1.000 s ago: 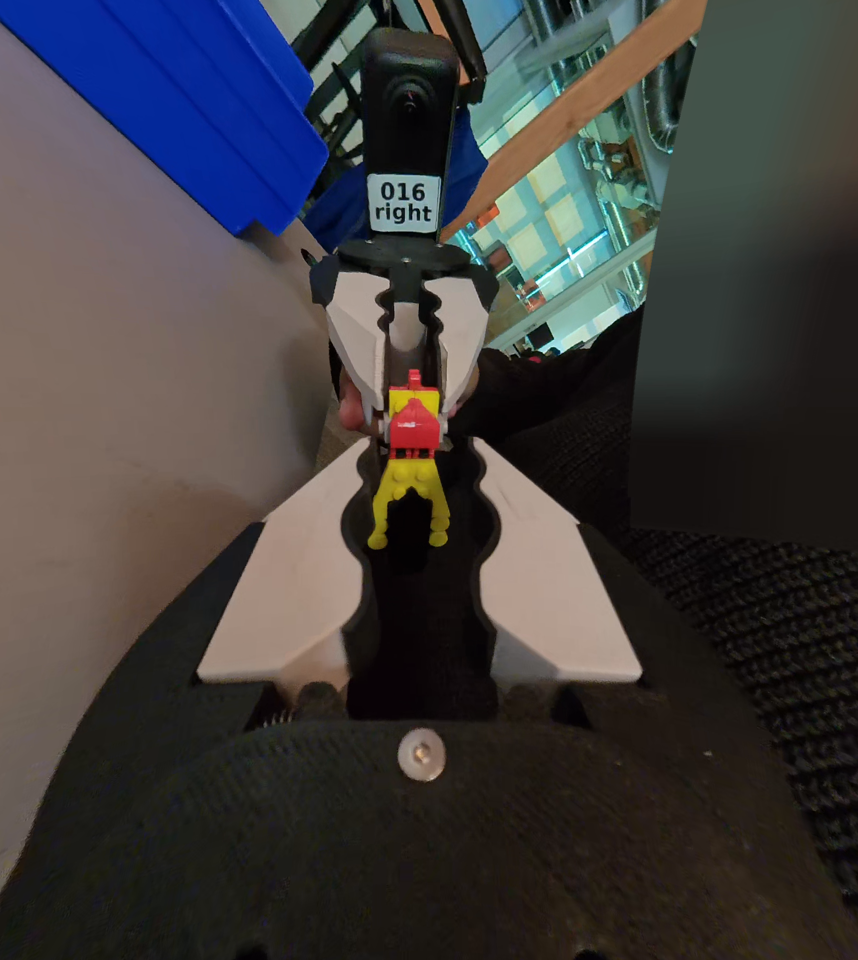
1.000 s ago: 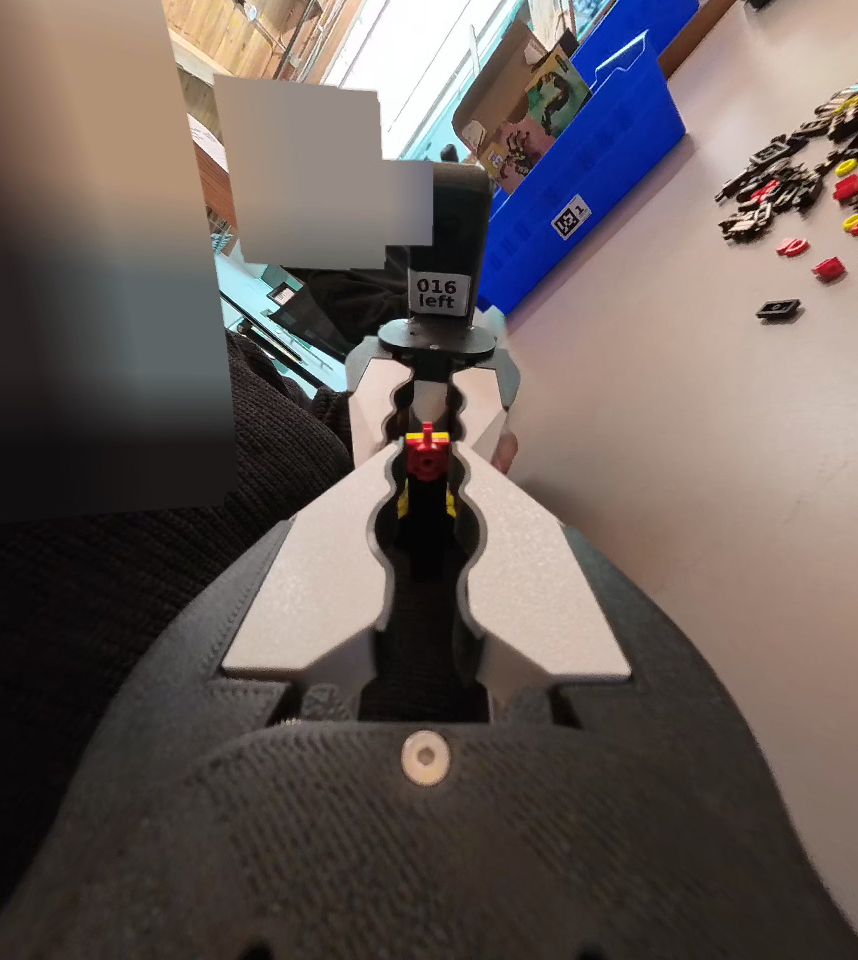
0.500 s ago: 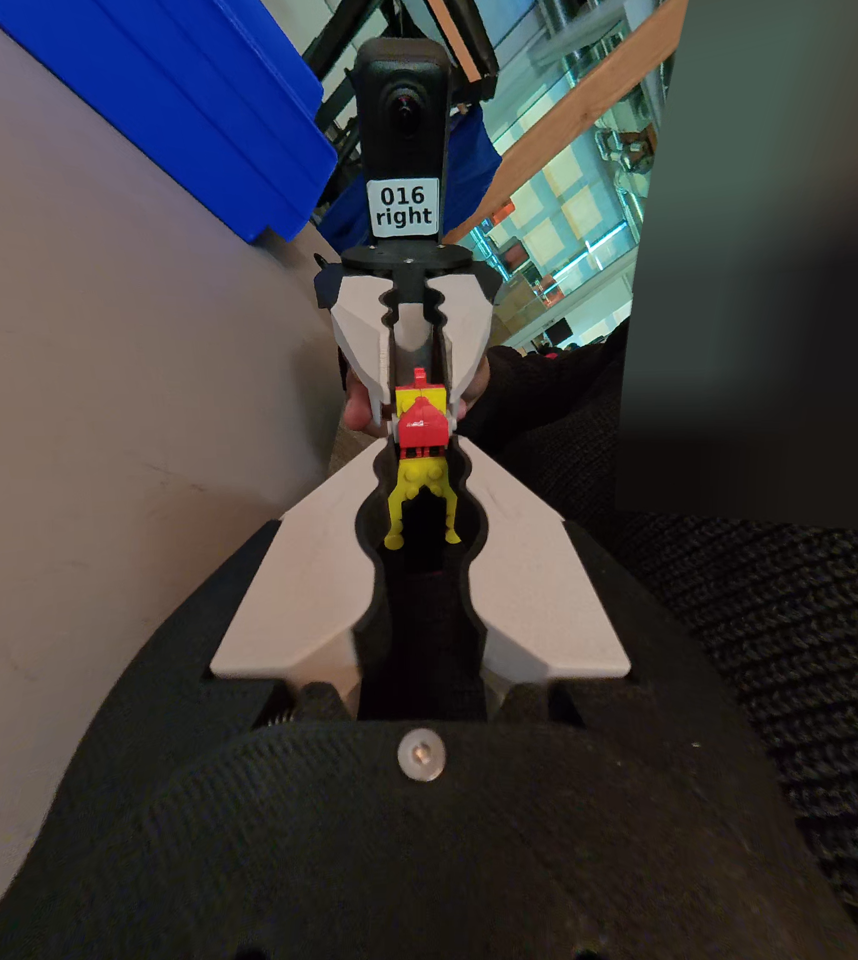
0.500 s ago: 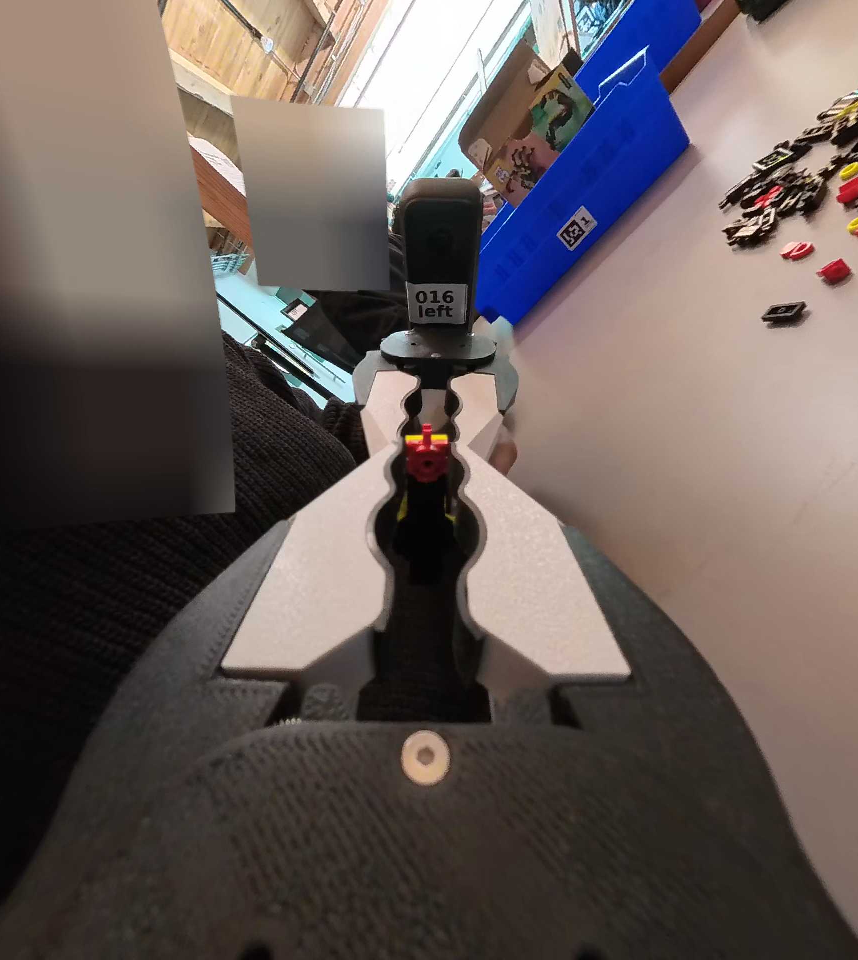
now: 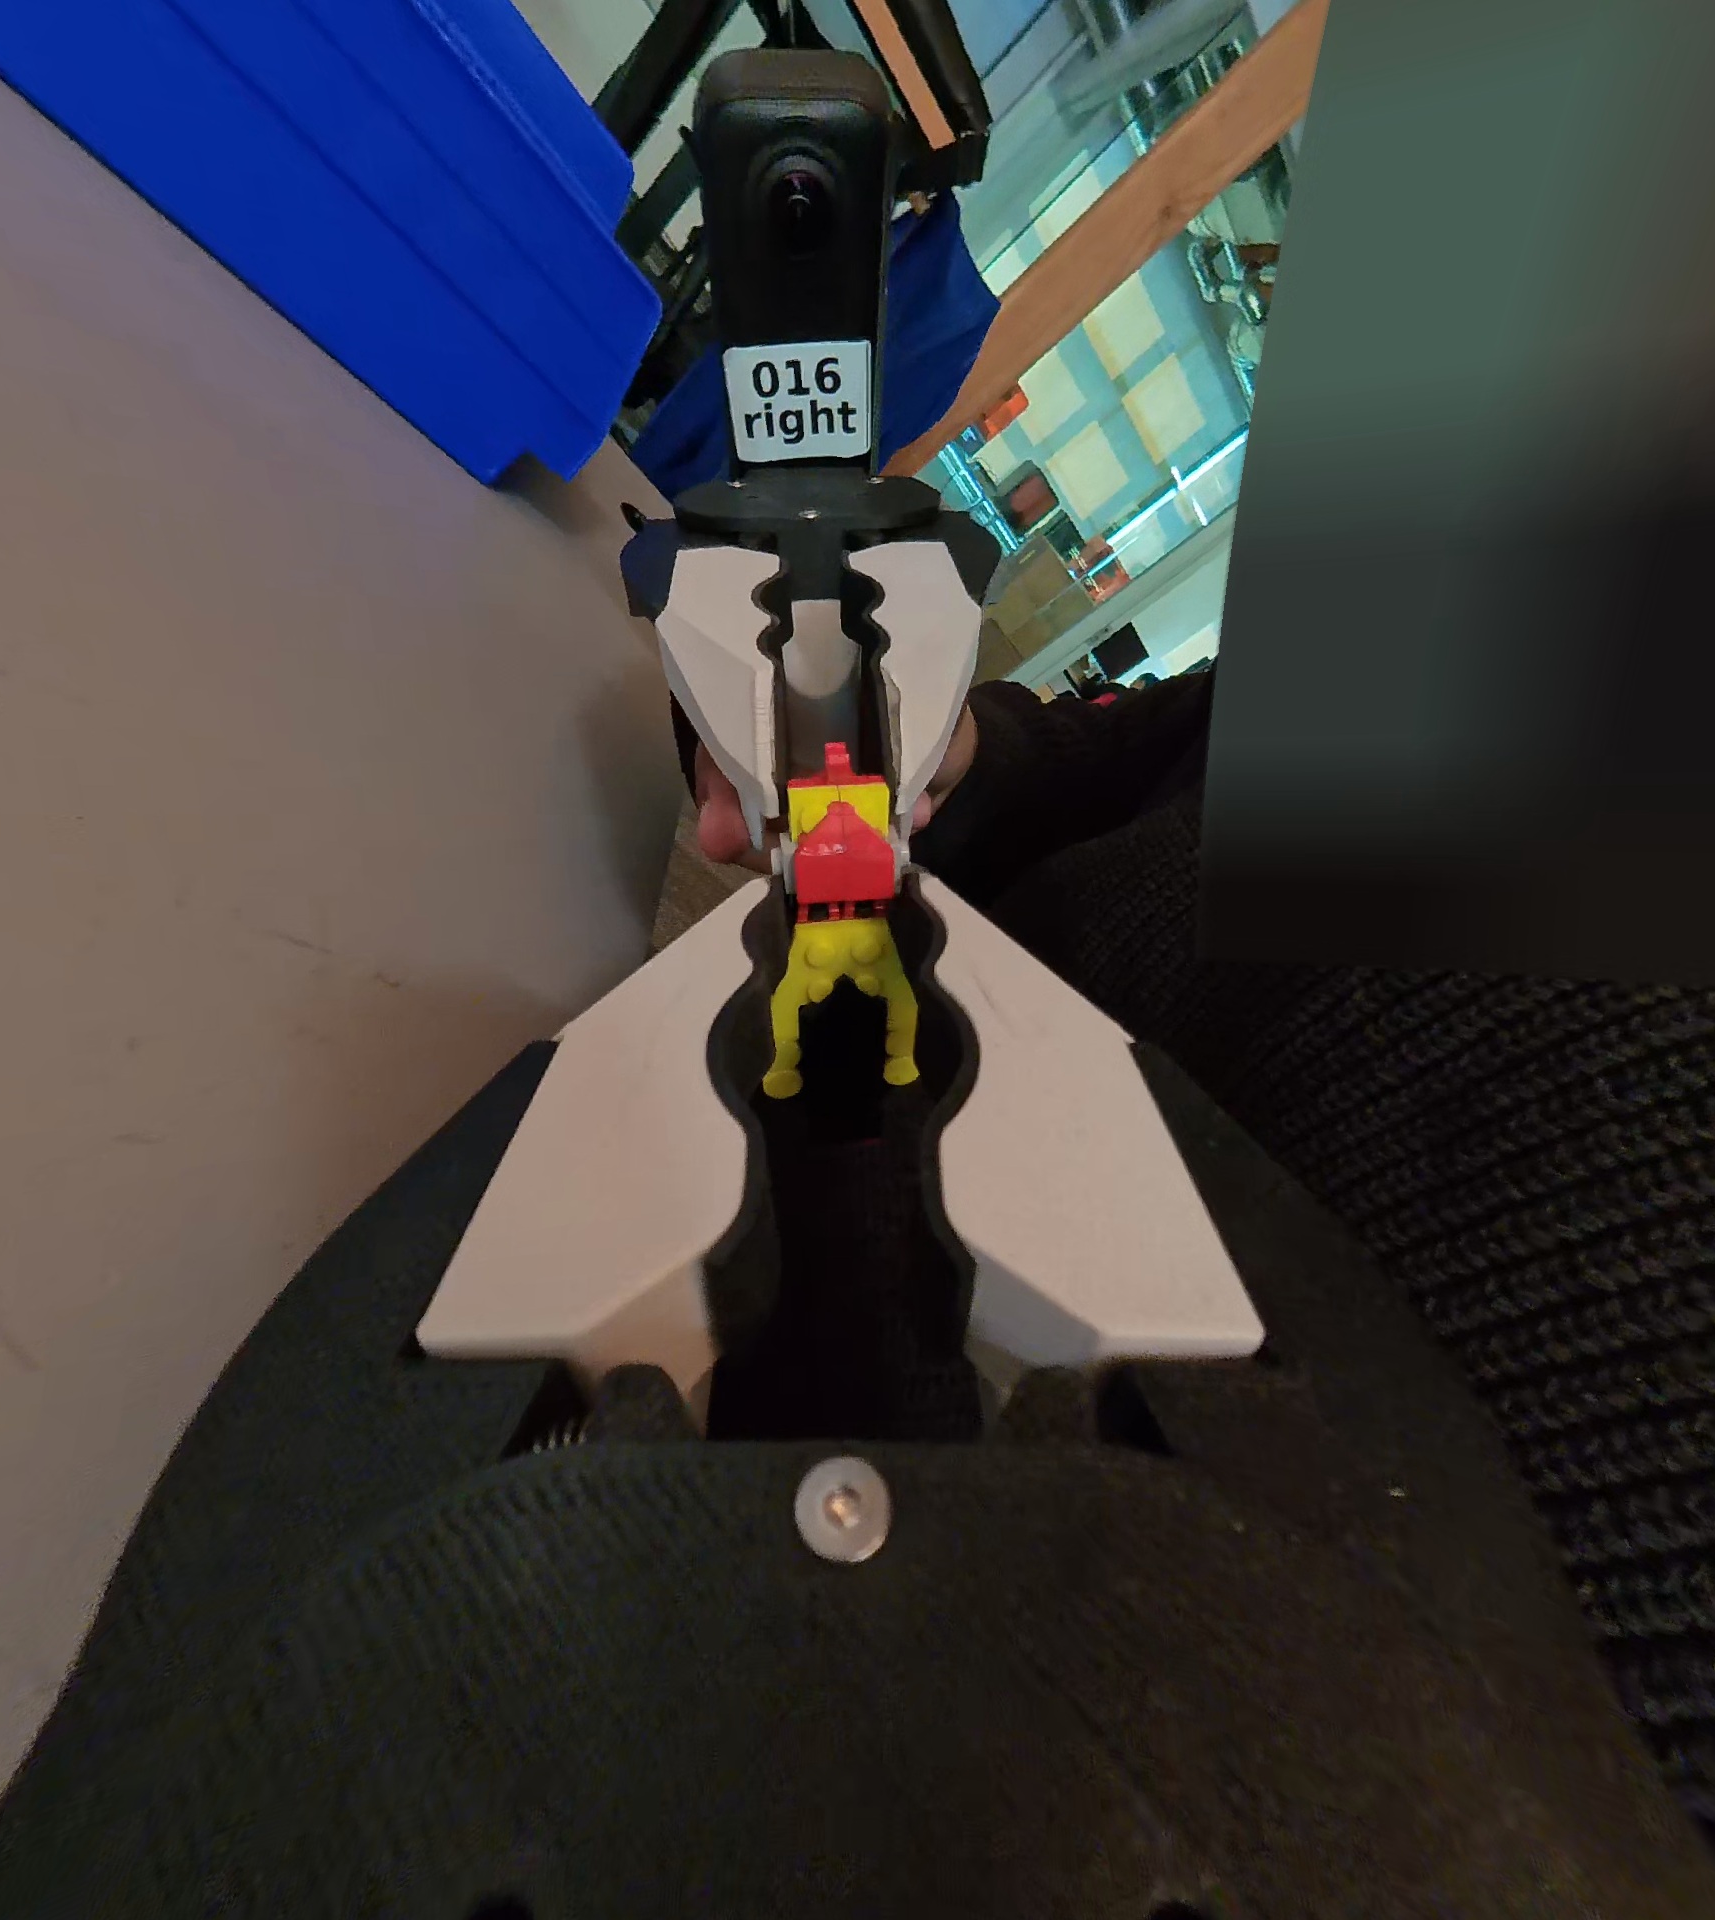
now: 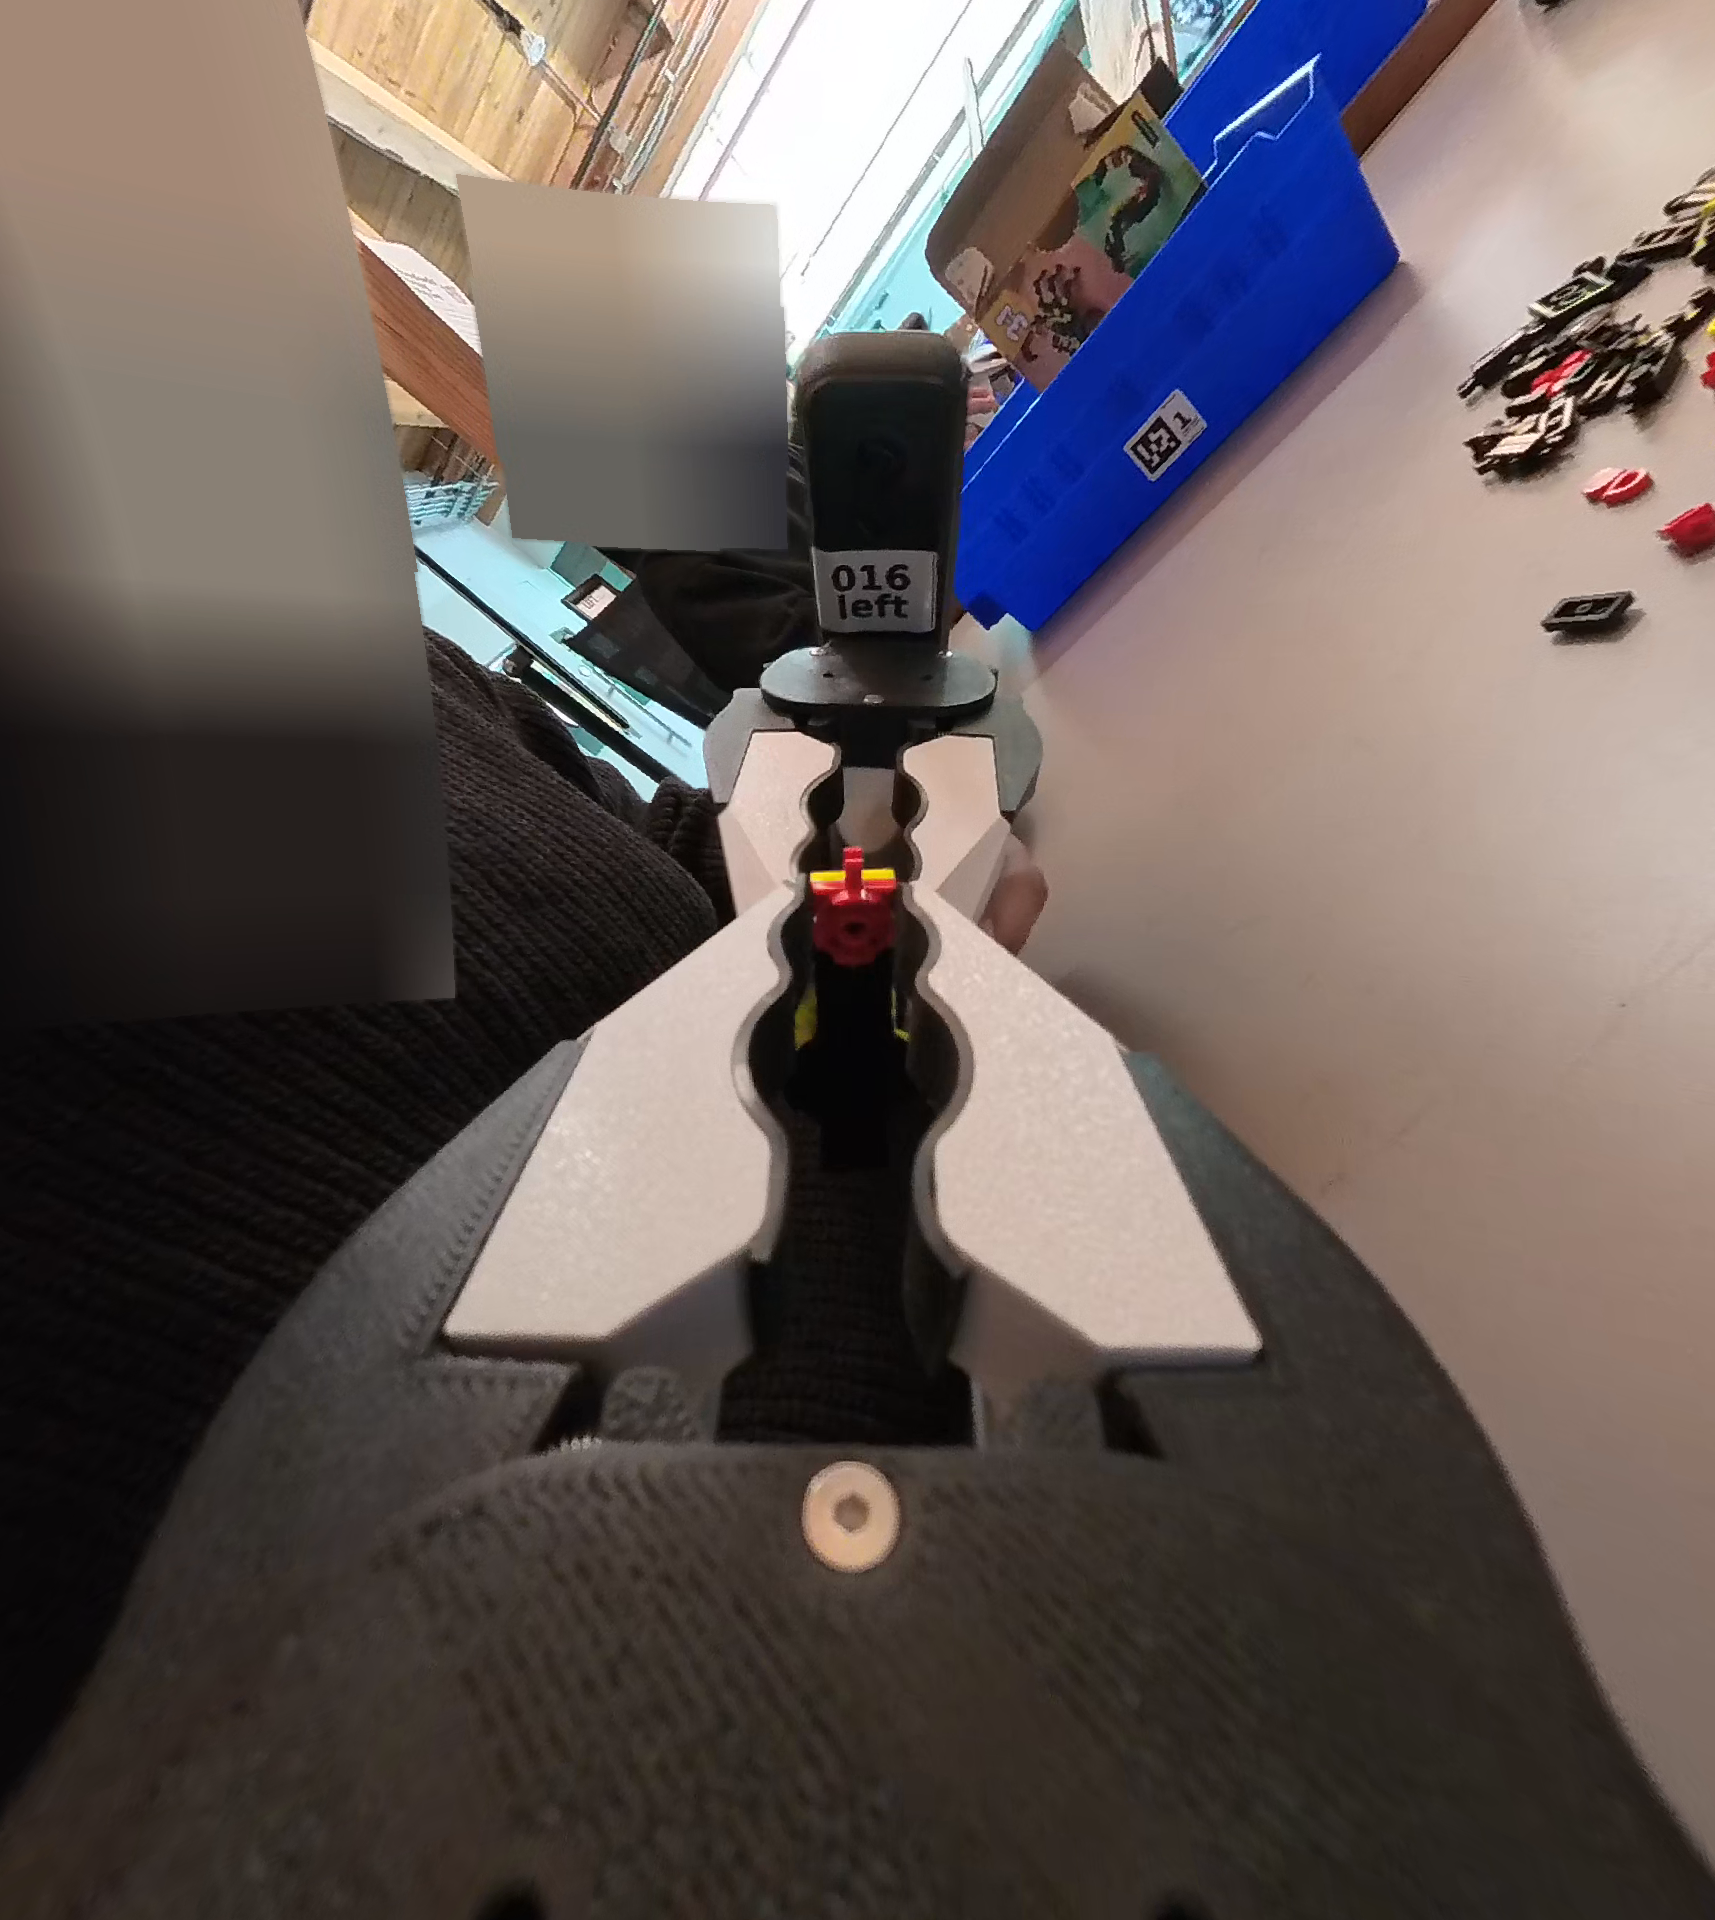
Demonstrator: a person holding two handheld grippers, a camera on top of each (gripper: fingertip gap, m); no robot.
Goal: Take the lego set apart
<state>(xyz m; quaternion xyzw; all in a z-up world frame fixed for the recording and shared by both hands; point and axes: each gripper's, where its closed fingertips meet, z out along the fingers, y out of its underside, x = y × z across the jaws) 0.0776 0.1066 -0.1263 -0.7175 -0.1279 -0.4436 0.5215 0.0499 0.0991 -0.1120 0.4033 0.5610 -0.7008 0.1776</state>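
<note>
Lego set [image 5: 837,894] pinched between both hand-held grippers.

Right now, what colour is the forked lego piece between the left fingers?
Yellow forked piece; clearest in the left wrist view.

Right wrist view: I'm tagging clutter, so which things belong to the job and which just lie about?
In the job:
- red and yellow lego piece
- right claw
- left claw
- loose lego parts

Lying about:
- blue bin
- cardboard box

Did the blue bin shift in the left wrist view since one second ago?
Yes. The blue bin sits a little lower and more rightward in frame, nearer the right tool; probably the camera moved.
</note>
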